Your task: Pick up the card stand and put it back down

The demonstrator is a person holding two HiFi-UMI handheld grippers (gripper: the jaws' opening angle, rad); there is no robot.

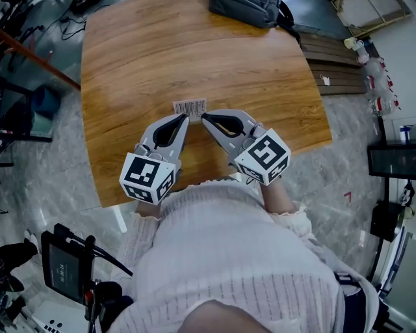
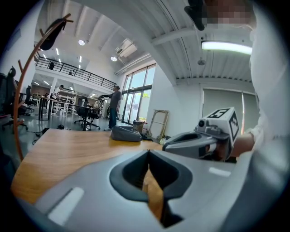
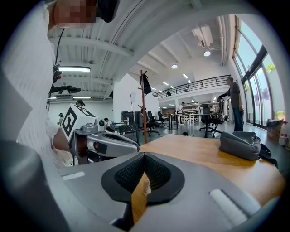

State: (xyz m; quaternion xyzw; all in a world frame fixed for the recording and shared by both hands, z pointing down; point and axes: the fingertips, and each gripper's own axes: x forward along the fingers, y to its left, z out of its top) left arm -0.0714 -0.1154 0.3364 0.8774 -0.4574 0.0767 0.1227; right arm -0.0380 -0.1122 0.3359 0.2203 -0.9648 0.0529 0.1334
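The card stand [image 1: 190, 106] is a small clear holder with a barcode label; it rests on the wooden table [image 1: 143, 58] near the front edge. My left gripper [image 1: 184, 118] is shut, its tip just short of the stand's near left side. My right gripper [image 1: 203, 117] is shut too, its tip by the stand's near right corner. Neither holds anything. In the left gripper view the jaws [image 2: 148, 152] meet, with only table showing below them. In the right gripper view the closed jaws [image 3: 144, 154] hide most of the stand.
A grey bag [image 1: 244, 10] lies at the table's far edge. A coat rack [image 3: 143, 104] stands left of the table. A tablet on a stand [image 1: 64, 263] is on the floor at the near left. A person [image 2: 113, 106] stands far off by the windows.
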